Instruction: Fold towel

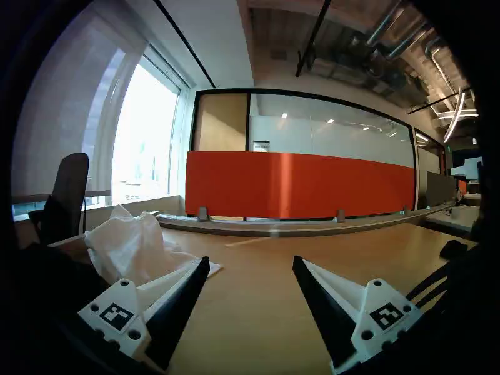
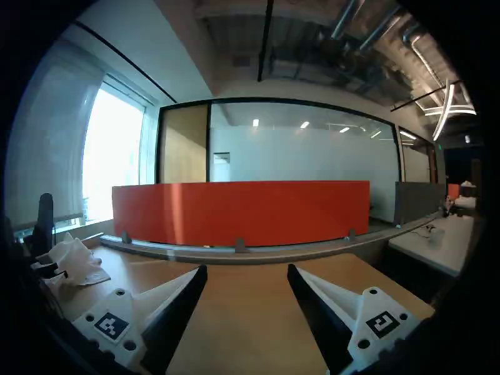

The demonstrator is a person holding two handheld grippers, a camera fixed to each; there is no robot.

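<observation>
My left claw [image 1: 250, 259] is wide open, nothing between the fingers, just bare light wood worktop [image 1: 350, 244] in the gap. The white crumpled cloth towel [image 1: 131, 244] sits in a bunched heap on the worktop just beyond the finger on the view's left side. That finger overlaps the heap's lower edge in the pic, and I can't tell if they touch. One flat corner of the towel lies on the wood next to that fingertip. It's unfolded, peaks sticking up.

My right claw [image 2: 245, 269] is also wide open and holds nothing, w/ bare worktop [image 2: 247, 325] under and between the fingers. In the right gripper view the towel [image 2: 72, 259] shows far off at the left edge, well apart from this claw, same rumpled lump. There's something dark beside it, too small to ID.

Bkgd: a long orange divider panel [image 1: 300, 184] stands along the worktop's far edge, seen in the right gripper view too [image 2: 244, 209]. A black office chair [image 1: 65, 200] stands behind the towel, by the bright window [image 1: 144, 150]. A glass partition wall [image 2: 300, 156] is behind the panel, w/ exposed ceiling pipes [image 1: 387, 50] overhead. A pale desk [image 2: 437, 240] is off to the right in the right gripper view.
</observation>
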